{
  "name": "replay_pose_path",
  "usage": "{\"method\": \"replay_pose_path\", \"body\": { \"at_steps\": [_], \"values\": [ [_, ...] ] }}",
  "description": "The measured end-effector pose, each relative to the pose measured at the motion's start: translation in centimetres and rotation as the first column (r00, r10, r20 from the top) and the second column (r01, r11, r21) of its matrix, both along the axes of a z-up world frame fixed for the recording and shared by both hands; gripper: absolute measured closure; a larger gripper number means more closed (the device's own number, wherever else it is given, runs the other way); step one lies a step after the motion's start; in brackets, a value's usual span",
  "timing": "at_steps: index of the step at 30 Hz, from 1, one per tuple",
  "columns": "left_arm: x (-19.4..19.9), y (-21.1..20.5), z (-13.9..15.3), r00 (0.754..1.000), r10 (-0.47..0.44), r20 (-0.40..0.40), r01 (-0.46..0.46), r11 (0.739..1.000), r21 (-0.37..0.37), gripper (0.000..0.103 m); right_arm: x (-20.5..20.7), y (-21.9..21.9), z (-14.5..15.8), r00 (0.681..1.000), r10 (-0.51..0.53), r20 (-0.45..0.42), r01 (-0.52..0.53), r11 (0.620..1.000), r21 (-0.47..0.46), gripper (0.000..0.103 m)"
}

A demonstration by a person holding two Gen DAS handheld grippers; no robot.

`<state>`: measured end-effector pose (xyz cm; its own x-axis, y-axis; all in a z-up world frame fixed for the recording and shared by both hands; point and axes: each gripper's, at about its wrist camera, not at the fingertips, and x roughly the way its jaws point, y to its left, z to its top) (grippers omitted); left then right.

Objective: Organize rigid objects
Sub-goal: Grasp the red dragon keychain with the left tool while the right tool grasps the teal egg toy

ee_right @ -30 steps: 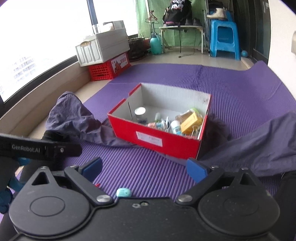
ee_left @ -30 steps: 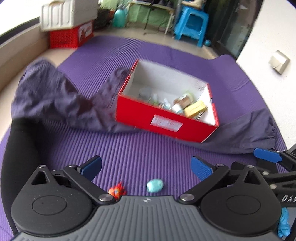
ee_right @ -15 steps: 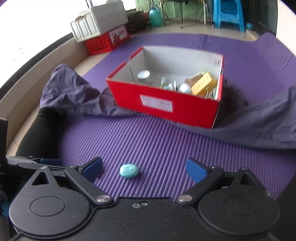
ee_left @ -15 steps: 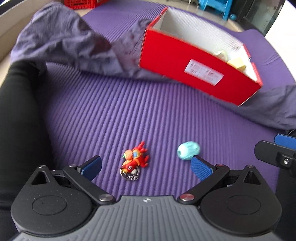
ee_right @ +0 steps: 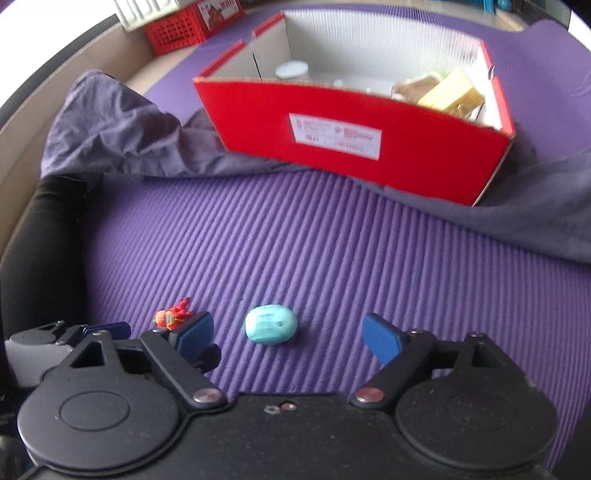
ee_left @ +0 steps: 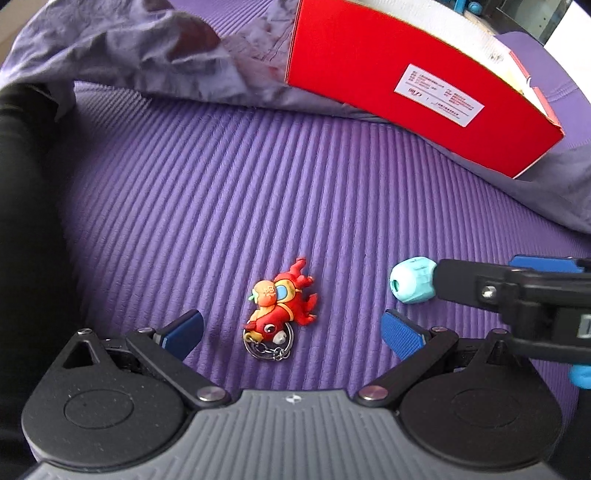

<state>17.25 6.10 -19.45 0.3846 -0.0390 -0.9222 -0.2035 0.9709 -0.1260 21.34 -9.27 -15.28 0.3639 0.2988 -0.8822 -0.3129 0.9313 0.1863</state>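
Hovering low over the purple mat (ee_left: 258, 177), left gripper (ee_left: 291, 332) gapes round a red keychain figure (ee_left: 282, 306), no contact. Right gripper (ee_right: 286, 338) is closing w/ teal egg-shaped toy (ee_right: 270, 325) between its jaws, untouched; red box (ee_right: 369, 147) sits beyond.

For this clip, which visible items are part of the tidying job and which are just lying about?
Part of the job:
- red keychain figure, between the left gripper fingers
- turquoise egg-shaped piece, ahead of the closing right gripper
- red box, already holding items

Lying about:
- grey cloth
- purple mat
- red crate
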Motion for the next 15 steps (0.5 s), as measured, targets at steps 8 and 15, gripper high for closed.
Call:
{"method": "replay_pose_path", "body": {
  "at_steps": [8, 15],
  "values": [
    [0.1, 0.5, -0.2, 0.999, 0.030, 0.014, -0.030, 1.000, -0.001, 0.001, 0.7, 1.7, -2.0, 0.998, 0.007, -0.060, -0.009, 0.999, -0.033, 0.026],
    [0.2, 0.2, -0.2, 0.999, 0.026, 0.033, -0.027, 0.999, 0.029, 0.006, 0.9, 2.5, -2.9, 0.996, -0.003, -0.085, 0.000, 1.000, -0.030, 0.046]
  ]
}}
